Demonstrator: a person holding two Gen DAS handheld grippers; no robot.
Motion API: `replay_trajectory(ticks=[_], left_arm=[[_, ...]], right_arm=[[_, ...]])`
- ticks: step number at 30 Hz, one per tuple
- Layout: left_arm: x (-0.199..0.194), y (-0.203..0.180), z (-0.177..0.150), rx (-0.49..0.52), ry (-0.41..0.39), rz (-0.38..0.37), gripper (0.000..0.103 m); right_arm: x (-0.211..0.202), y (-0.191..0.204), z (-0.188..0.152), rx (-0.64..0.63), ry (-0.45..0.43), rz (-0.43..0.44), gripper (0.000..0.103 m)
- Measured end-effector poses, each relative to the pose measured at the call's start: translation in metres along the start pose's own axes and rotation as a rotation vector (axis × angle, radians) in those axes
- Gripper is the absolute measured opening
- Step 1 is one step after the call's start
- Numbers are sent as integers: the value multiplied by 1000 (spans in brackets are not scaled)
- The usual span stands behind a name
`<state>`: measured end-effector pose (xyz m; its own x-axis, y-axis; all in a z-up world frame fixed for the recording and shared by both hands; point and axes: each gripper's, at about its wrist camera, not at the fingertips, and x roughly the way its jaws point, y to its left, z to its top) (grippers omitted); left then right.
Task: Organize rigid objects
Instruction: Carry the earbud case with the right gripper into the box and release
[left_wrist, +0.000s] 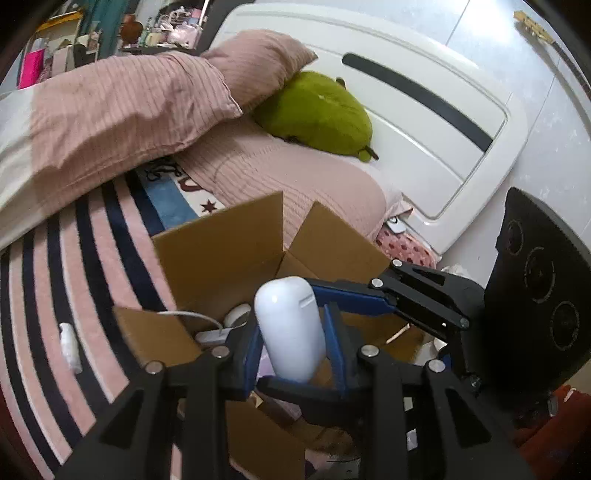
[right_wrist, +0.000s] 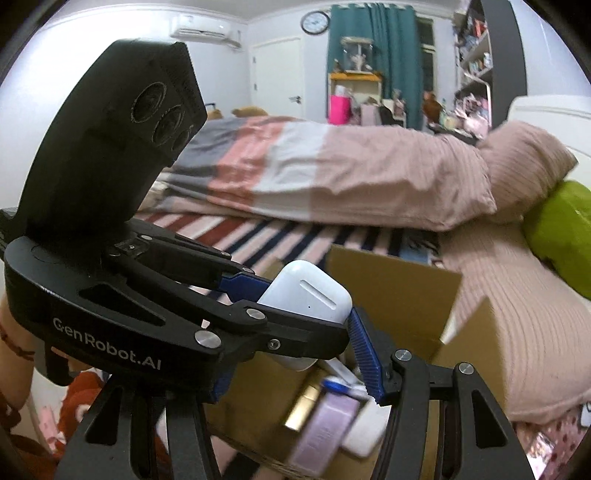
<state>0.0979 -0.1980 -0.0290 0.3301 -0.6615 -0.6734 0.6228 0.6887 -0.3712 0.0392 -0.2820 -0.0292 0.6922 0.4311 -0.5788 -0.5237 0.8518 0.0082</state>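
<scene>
A white earbuds case (left_wrist: 288, 328) stands upright between the blue fingers of my left gripper (left_wrist: 291, 343), which is shut on it. Behind and below it sits an open cardboard box (left_wrist: 221, 254) on the bed, holding a white cable and charger. In the right wrist view the left gripper (right_wrist: 303, 299) carries the case (right_wrist: 310, 295) over the box (right_wrist: 399, 288), which holds several small packs. My right gripper (right_wrist: 295, 332) sits close under it. Its ribbed blue finger (right_wrist: 365, 362) meets the case's corner, and its other finger is hidden. Its blue finger (left_wrist: 351, 299) reaches in from the right.
A small white bottle (left_wrist: 70, 347) lies on the striped blanket (left_wrist: 92, 277) left of the box. Pink pillows (left_wrist: 122, 110), a green plush (left_wrist: 317, 114) and the white headboard (left_wrist: 424, 129) lie beyond. A person's wrist (right_wrist: 14, 332) shows at the left edge.
</scene>
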Motion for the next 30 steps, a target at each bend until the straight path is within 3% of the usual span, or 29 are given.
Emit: replay_trajectory(ticks=[7, 9, 11, 13, 15, 22, 30], left_arm=[[22, -2, 5, 13, 38, 11, 29], [22, -2, 5, 20, 36, 32, 35], [19, -1, 5, 20, 26, 60, 53], [12, 0, 3, 21, 7, 76, 63], [6, 1, 3, 22, -5, 79, 68], [-37, 3, -6, 42, -87, 128, 86], [-94, 24, -29, 16, -172, 176, 87]], right_arm=[[7, -22, -11, 43, 70, -24, 52], [8, -25, -12, 60, 91, -17, 52], [8, -26, -12, 59, 96, -23, 53], [8, -25, -11, 56, 101, -32, 57], [6, -22, -9, 54, 101, -36, 64], [0, -9, -1, 29, 96, -58, 64], [-5, 28, 12, -32, 91, -75, 70]])
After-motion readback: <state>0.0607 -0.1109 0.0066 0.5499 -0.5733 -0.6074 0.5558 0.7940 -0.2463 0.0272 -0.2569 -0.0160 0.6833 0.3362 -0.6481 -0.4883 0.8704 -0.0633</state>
